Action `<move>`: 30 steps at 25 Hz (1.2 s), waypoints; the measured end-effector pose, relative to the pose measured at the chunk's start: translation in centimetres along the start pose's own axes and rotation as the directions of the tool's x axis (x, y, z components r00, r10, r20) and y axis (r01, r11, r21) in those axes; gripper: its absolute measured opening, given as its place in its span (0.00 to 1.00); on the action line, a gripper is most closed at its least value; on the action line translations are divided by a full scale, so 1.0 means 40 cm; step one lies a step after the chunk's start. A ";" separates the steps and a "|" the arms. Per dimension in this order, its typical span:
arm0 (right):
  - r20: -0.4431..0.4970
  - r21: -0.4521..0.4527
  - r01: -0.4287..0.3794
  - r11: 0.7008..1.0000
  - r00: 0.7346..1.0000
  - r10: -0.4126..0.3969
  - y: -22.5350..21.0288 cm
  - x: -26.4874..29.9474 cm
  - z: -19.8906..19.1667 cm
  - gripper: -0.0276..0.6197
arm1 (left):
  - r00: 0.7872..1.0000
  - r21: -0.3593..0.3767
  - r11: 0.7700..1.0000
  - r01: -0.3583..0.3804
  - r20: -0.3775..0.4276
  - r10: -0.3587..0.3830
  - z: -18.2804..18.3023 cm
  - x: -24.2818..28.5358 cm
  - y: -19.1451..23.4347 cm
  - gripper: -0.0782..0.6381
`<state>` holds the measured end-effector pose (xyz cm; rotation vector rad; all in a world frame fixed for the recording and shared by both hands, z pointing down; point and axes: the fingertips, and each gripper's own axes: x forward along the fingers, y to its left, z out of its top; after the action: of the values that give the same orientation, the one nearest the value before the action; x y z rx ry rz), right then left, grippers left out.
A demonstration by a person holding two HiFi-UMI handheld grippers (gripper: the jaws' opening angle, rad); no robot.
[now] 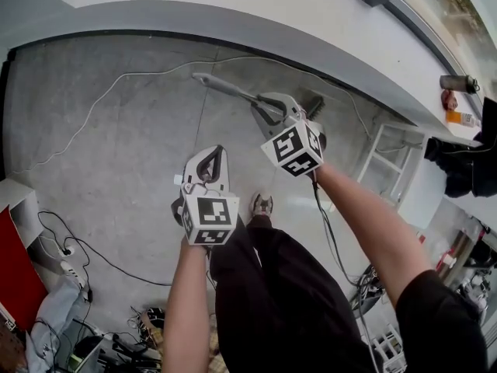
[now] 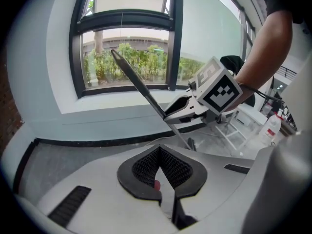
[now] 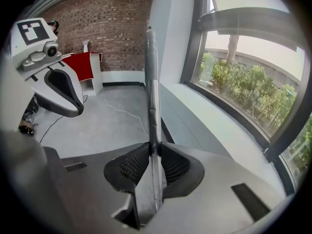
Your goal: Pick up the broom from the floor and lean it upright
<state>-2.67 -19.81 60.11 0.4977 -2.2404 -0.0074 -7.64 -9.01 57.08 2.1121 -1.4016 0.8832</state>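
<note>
The broom's grey handle (image 1: 225, 88) slants up off the floor, with its dark bristle head (image 1: 314, 106) low near the wall. My right gripper (image 1: 268, 109) is shut on the handle. In the right gripper view the handle (image 3: 152, 82) runs straight up between the pads of that gripper (image 3: 153, 152). My left gripper (image 1: 211, 155) hangs nearer to me, apart from the broom. Its pads meet at the tips with nothing between them (image 2: 158, 152). From the left gripper view, the handle (image 2: 141, 89) crosses in front of the window, with the right gripper (image 2: 183, 112) clamped on it.
A white cable (image 1: 116, 84) snakes over the grey floor toward the curved wall. A white rack (image 1: 392, 158) stands at the right by the wall. A red cabinet (image 1: 15, 274) and loose black cables (image 1: 93, 255) lie at the lower left. My shoe (image 1: 262, 204) is below the grippers.
</note>
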 end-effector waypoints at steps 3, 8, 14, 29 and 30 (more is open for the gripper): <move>0.020 0.005 0.014 1.000 1.000 -0.014 0.000 -0.037 -0.013 0.15 | 1.000 -0.008 1.000 -0.002 0.010 0.002 0.003 -0.012 -0.035 0.12; 0.055 0.040 0.055 0.998 0.997 -0.058 -0.017 -0.092 -0.026 0.15 | 1.000 0.008 1.000 -0.009 0.019 0.009 0.007 -0.022 -0.081 0.12; 0.088 0.106 0.138 0.985 0.985 -0.148 -0.053 -0.162 -0.045 0.15 | 1.000 0.039 0.999 -0.004 0.023 0.003 0.021 -0.035 -0.141 0.12; 0.090 0.360 0.407 0.839 0.880 -0.466 -0.104 -0.340 -0.104 0.16 | 0.998 0.077 0.997 0.013 0.053 -0.017 0.008 -0.108 -0.227 0.12; 0.089 0.376 0.419 0.826 0.871 -0.483 -0.102 -0.348 -0.105 0.16 | 0.999 0.083 0.996 0.017 0.050 -0.021 0.003 -0.106 -0.230 0.12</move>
<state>9.98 -17.99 52.05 1.2654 -2.2513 0.1016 -0.29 -2.89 53.75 2.2199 -1.3900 0.9009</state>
